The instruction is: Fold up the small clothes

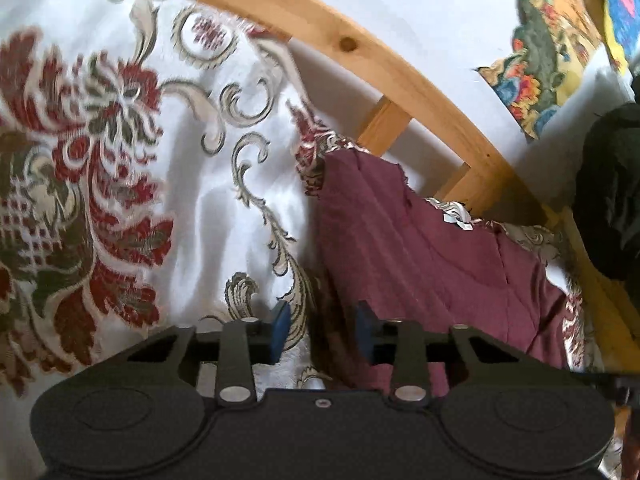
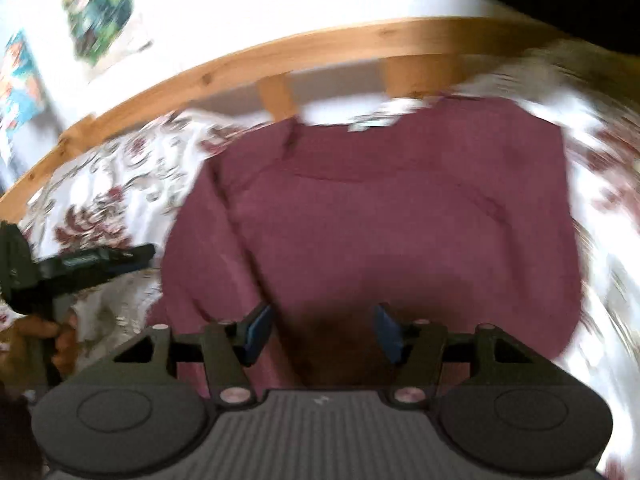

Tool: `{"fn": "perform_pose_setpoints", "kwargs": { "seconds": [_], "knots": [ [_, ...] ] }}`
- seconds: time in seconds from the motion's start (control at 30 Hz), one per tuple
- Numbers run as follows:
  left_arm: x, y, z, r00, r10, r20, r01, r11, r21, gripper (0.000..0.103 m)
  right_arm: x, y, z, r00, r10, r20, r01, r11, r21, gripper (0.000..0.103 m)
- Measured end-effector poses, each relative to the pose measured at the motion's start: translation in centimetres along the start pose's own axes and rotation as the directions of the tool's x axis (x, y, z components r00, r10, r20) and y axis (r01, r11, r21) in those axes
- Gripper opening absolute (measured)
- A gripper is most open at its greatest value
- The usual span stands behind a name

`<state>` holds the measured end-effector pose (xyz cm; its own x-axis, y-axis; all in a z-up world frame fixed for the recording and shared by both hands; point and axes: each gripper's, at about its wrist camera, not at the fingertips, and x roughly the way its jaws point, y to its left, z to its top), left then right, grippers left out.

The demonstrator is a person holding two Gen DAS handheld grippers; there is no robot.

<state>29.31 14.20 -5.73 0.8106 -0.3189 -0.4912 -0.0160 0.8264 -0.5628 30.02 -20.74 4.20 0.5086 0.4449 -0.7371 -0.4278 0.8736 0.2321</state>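
Both grippers, left gripper (image 1: 323,330) and right gripper (image 2: 320,330), hang open over my maroon shirt (image 2: 372,216) (spread flat), ready to pinch its edges.

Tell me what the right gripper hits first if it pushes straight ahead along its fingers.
Most likely the maroon garment: the open right gripper points straight at it, nothing between. Depth is hard to judge in the blur.

We see a plain maroon shirt (image 2: 400,216) with a small white neck label. Under it our white bedspread (image 1: 224,208) carries dark red and olive flowers with beige scrolls. The bed frame (image 1: 400,76) is honey-coloured pine. On the white far wall, posters (image 1: 560,40) show yellow, blue, green and orange. Both grippers are black with blue pads (image 1: 280,328).
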Motion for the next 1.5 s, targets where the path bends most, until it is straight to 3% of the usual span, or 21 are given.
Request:
{"fn": "perform_pose_setpoints", "kwargs": {
  "seconds": [0.1, 0.23, 0.4, 0.43, 0.47, 0.53, 0.57, 0.63, 0.67, 0.7, 0.83, 0.93, 1.13, 1.27, 1.33, 1.37, 1.4, 1.47, 1.5],
  "knots": [
    [0.9, 0.9, 0.0, 0.999, -0.027, -0.04, 0.025, 0.999, -0.047, 0.033, 2.5, 3.2, 5.1, 0.997, 0.033, -0.068, -0.039, 0.996, -0.084, 0.062],
    [1.5, 1.4, -0.1, 0.996, -0.063, -0.056, 0.058, 0.995, -0.075, 0.035, 7.7, 6.0, 9.6, 0.988, 0.077, -0.13, -0.089, 0.992, -0.089, 0.063],
    [1.9, 2.1, -0.2, 0.994, -0.089, -0.059, 0.082, 0.99, -0.114, 0.035, 13.0, 7.8, 11.7, 0.982, 0.179, -0.06, -0.182, 0.982, -0.057, 0.063],
    [2.0, 2.1, -0.2, 0.993, -0.103, -0.059, 0.095, 0.988, -0.121, 0.031, 14.0, 7.9, 11.9, 0.981, 0.186, -0.063, -0.189, 0.981, -0.052, 0.063],
    [2.0, 2.2, -0.2, 0.992, -0.115, -0.058, 0.107, 0.986, -0.125, 0.018, 15.0, 8.2, 12.1, 0.981, 0.178, -0.07, -0.182, 0.982, -0.045, 0.063],
    [2.1, 2.2, -0.3, 0.987, -0.147, -0.066, 0.136, 0.981, -0.14, 0.004, 16.9, 8.4, 12.2, 0.979, 0.171, -0.112, -0.175, 0.984, -0.029, 0.063],
    [2.1, 2.1, -0.4, 0.986, -0.152, -0.062, 0.141, 0.979, -0.146, 0.004, 17.5, 8.6, 12.2, 0.978, 0.168, -0.121, -0.173, 0.985, -0.028, 0.059],
    [1.8, 1.8, -0.5, 0.986, -0.16, -0.041, 0.153, 0.978, -0.139, 0.003, 18.1, 9.0, 12.4, 0.979, 0.169, -0.115, -0.174, 0.984, -0.035, 0.037],
    [1.6, 1.6, -0.4, 0.988, -0.149, -0.024, 0.145, 0.981, -0.132, 0.003, 18.1, 9.3, 12.5, 0.978, 0.175, -0.116, -0.183, 0.982, -0.057, 0.019],
    [1.3, 1.4, -0.4, 0.99, -0.138, -0.008, 0.136, 0.983, -0.126, 0.002, 18.1, 9.6, 12.7, 0.978, 0.174, -0.112, -0.183, 0.98, -0.076, 0.012],
    [0.1, 1.1, -0.3, 0.996, -0.06, 0.073, 0.07, 0.987, -0.148, 0.002, 16.8, 10.5, 13.3, 0.982, 0.184, -0.044, -0.189, 0.972, -0.137, 0.008],
    [-0.8, 1.8, -0.2, 0.993, 0.002, 0.121, 0.025, 0.974, -0.225, 0.002, 16.2, 10.1, 14.0, 0.985, 0.174, 0.018, -0.17, 0.977, -0.131, 0.005],
    [-1.5, 2.4, 0.0, 0.986, 0.06, 0.156, -0.015, 0.962, -0.271, 0.002, 16.5, 10.3, 14.4, 0.98, 0.193, 0.054, -0.185, 0.974, -0.133, 0.004],
    [-0.9, 2.6, 0.0, 0.99, 0.094, 0.107, -0.063, 0.962, -0.264, 0.006, 17.4, 10.9, 14.3, 0.984, 0.176, 0.041, -0.168, 0.974, -0.149, 0.008],
    [-0.7, 2.8, -0.1, 0.988, 0.134, 0.076, -0.108, 0.954, -0.279, 0.019, 17.7, 11.1, 14.2, 0.987, 0.153, 0.044, -0.145, 0.979, -0.145, 0.03],
    [-0.7, 2.9, -0.1, 0.989, 0.127, 0.078, -0.1, 0.953, -0.285, 0.024, 17.6, 11.0, 14.1, 0.987, 0.152, 0.046, -0.144, 0.979, -0.142, 0.051],
    [-0.8, 3.0, -0.1, 0.989, 0.12, 0.081, -0.093, 0.955, -0.282, 0.029, 17.6, 10.9, 14.0, 0.986, 0.157, 0.055, -0.148, 0.979, -0.139, 0.059],
    [-0.8, 2.5, 0.0, 0.989, 0.116, 0.089, -0.092, 0.967, -0.237, 0.049, 17.6, 11.1, 13.9, 0.988, 0.141, 0.06, -0.131, 0.98, -0.149, 0.06],
    [-0.8, 2.1, 0.1, 0.989, 0.114, 0.092, -0.092, 0.973, -0.21, 0.052, 17.8, 11.3, 13.8, 0.991, 0.123, 0.061, -0.112, 0.98, -0.167, 0.063]
  ]
}}
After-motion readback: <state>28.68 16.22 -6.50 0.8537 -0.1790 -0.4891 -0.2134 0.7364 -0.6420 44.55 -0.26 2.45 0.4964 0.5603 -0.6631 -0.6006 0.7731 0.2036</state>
